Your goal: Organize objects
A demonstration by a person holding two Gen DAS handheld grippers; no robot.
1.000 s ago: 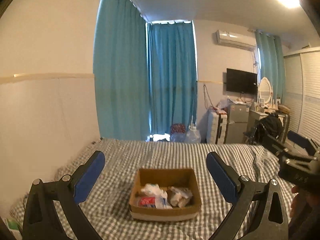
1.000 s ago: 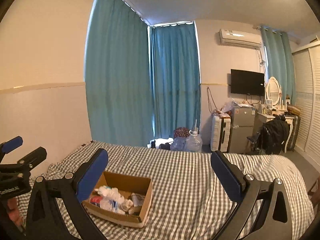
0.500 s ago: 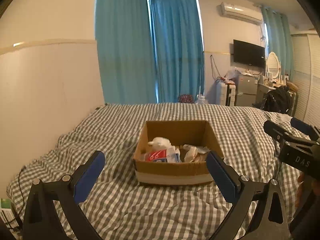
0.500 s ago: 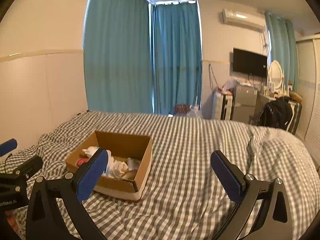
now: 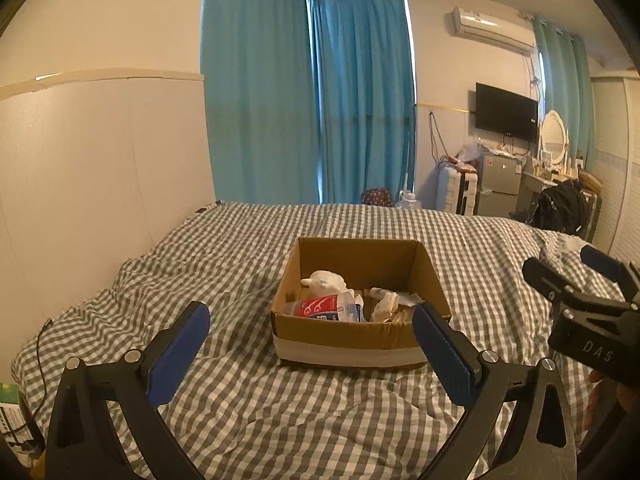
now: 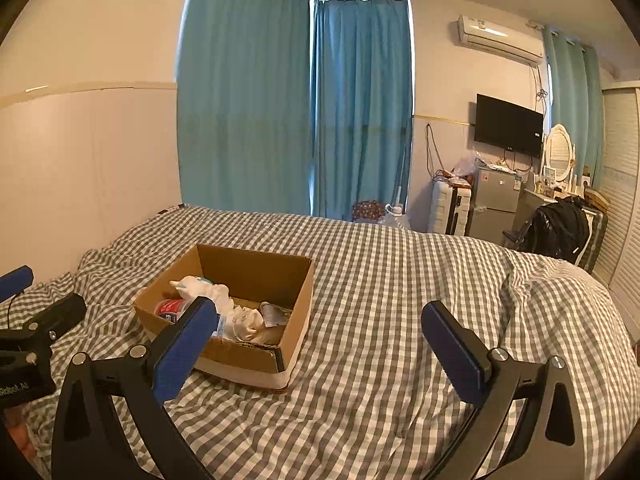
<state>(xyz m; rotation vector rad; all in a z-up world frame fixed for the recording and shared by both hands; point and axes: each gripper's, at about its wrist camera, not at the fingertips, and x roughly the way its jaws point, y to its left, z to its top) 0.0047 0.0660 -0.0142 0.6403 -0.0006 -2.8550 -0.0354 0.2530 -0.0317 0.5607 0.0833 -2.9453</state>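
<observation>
Cardboard makes up the open box [image 5: 352,344] that sits on the grey-and-white checked bedspread [image 5: 248,408] in the left wrist view, straight ahead of the left gripper [image 5: 310,344], whose blue-padded fingers [image 5: 178,348] stand wide apart with nothing between them; the box lies just beyond their tips, the right pad overlapping its near right corner in the picture. Inside it lie a white plastic bottle [image 5: 325,282], a red-and-white packet [image 5: 320,307] toward the near left, and crumpled white wrappers [image 5: 390,304] on the right. At the right edge the right gripper [image 5: 580,280] shows from the side, its fingers parted and empty, well apart from the box. Far behind hang teal curtains [image 5: 360,100], with a wall television [image 5: 506,118] to the right. In the right wrist view, the box [image 6: 240,356] sits left of centre on the bedspread [image 6: 400,280], and the right gripper [image 6: 320,342] is spread wide and empty over bare bedding, its left pad [image 6: 188,344] overlapping the box's near left rim. The bottle [image 6: 204,286] and packet [image 6: 170,307] lie at the box's left end, the wrappers [image 6: 248,318] in the middle. The left gripper [image 6: 28,304] juts in at the left edge, open.
</observation>
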